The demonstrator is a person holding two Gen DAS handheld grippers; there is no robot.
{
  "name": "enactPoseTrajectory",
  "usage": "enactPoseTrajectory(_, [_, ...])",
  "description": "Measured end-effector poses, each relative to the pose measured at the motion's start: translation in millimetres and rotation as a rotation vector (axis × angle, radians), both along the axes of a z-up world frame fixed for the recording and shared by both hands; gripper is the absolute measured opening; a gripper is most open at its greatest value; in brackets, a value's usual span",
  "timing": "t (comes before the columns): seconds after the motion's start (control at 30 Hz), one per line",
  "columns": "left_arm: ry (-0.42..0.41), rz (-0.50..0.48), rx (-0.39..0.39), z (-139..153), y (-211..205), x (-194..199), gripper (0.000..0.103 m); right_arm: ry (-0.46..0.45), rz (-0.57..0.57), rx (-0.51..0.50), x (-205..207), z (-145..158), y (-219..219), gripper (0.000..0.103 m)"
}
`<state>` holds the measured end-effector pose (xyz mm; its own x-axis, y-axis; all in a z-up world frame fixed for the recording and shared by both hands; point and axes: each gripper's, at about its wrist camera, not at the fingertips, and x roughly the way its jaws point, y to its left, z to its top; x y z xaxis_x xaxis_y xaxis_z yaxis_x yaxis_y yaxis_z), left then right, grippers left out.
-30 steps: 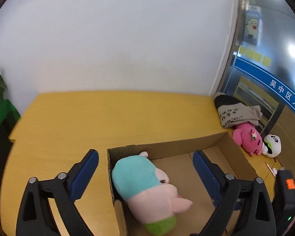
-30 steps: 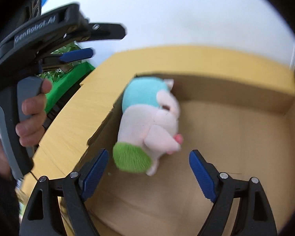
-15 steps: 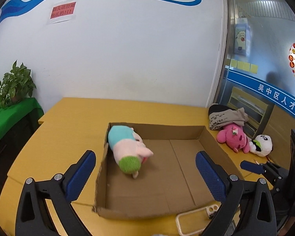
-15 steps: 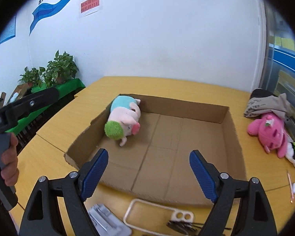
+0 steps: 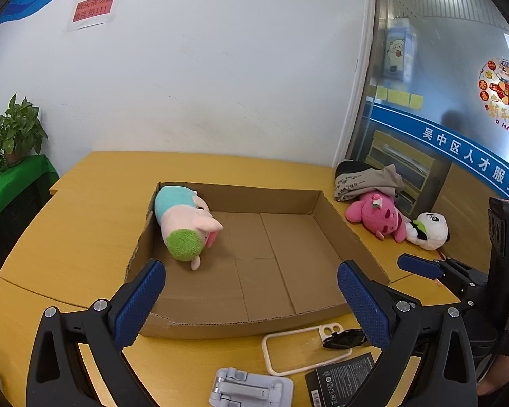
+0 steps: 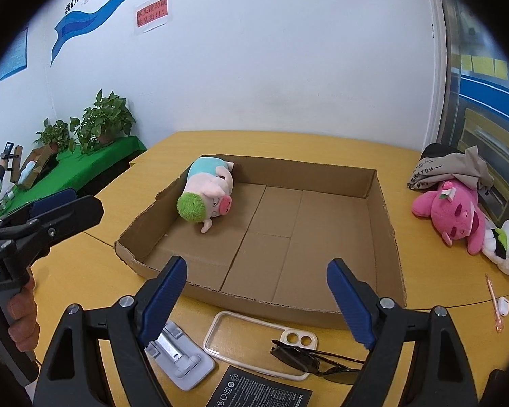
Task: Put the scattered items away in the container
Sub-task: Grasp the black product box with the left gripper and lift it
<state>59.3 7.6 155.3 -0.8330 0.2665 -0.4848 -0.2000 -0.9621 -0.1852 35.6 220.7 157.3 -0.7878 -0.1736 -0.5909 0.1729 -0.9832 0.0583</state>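
A shallow cardboard box point(image 5: 349, 230) point(image 6: 385, 203) lies on the yellow table. A pig plush with teal top and green end point(image 5: 183, 220) point(image 6: 208, 191) lies in its far left corner. My left gripper point(image 5: 251, 291) is open and empty, above the box's near edge. My right gripper point(image 6: 256, 291) is open and empty, also at the near edge. In front of the box lie a clear phone case point(image 5: 302, 349) point(image 6: 258, 342), black sunglasses point(image 5: 344, 337) point(image 6: 308, 361), a grey phone stand point(image 5: 251, 390) point(image 6: 178, 352) and a black packet point(image 5: 339, 378) point(image 6: 261, 390).
Right of the box lie a pink plush point(image 5: 378, 215) point(image 6: 454, 210), a white panda plush point(image 5: 427, 230) point(image 6: 505, 246) and a folded grey cloth point(image 5: 366, 181) point(image 6: 448, 169). A pink pen point(image 6: 493, 302) lies at the right. Potted plants point(image 6: 101, 122) stand on a green-covered table at the left.
Both grippers pulled back and up from inside the box to its near edge. The pig plush stays in the box; items in front of the box came into view.
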Motion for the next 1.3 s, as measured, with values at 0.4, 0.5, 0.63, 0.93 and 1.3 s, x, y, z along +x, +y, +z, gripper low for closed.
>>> enactPoseTrajectory(0.4, [-0.062,-0.082,0.013,-16.4,18.0,1.3,0.103,-0.012,0.032,-0.030,14.5,-9.4,14.9,0.085])
enactPoseTrajectory(0.5, [-0.103,-0.119,0.022,-27.2,24.0,0.5,0.103,-0.035,0.081,-0.043,26.4,-25.7,25.7,0.085])
enactPoseTrajectory(0.63, [-0.183,-0.202,0.039,-53.5,33.7,-1.1,0.103,-0.121,0.151,-0.074,50.8,-61.0,41.9,0.085])
enactPoseTrajectory(0.93, [-0.385,-0.402,0.130,-111.8,68.1,-7.5,0.102,-0.296,0.233,-0.103,97.7,-134.1,47.8,0.085])
enactPoseTrajectory(1.3, [-0.488,-0.563,0.128,-158.0,108.2,-20.5,0.097,-0.349,0.240,-0.028,94.6,-161.1,23.4,0.086])
